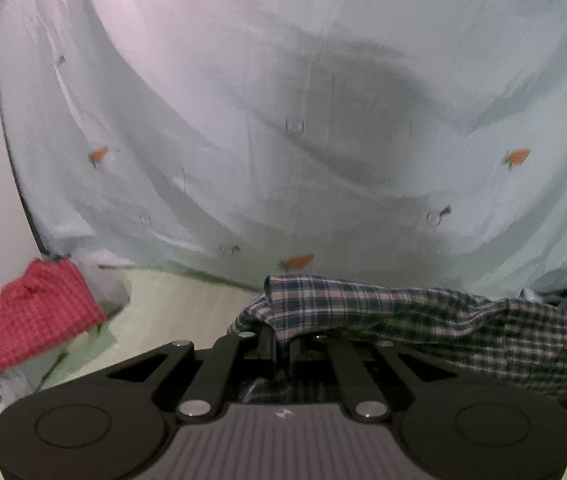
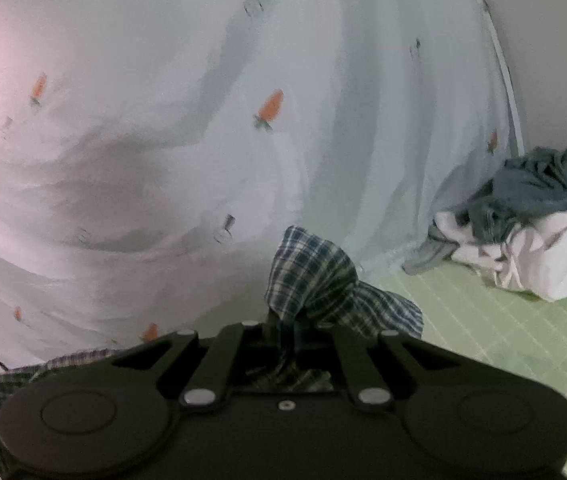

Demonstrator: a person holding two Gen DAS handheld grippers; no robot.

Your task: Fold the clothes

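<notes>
A blue, green and white plaid garment (image 1: 423, 316) stretches from my left gripper (image 1: 281, 340) off to the right, held above the light green checked surface (image 1: 179, 300). My left gripper is shut on one corner of it. In the right wrist view my right gripper (image 2: 287, 332) is shut on another bunched corner of the plaid garment (image 2: 315, 280); more of the cloth hangs at the lower left. The fingertips of both grippers are hidden by the fabric.
A pale curtain with small carrot prints (image 1: 283, 120) fills the background in both views (image 2: 163, 140). A red waffle-textured cloth (image 1: 39, 312) lies at the left. A pile of grey-blue and white clothes (image 2: 531, 232) lies at the right on the green surface (image 2: 483, 340).
</notes>
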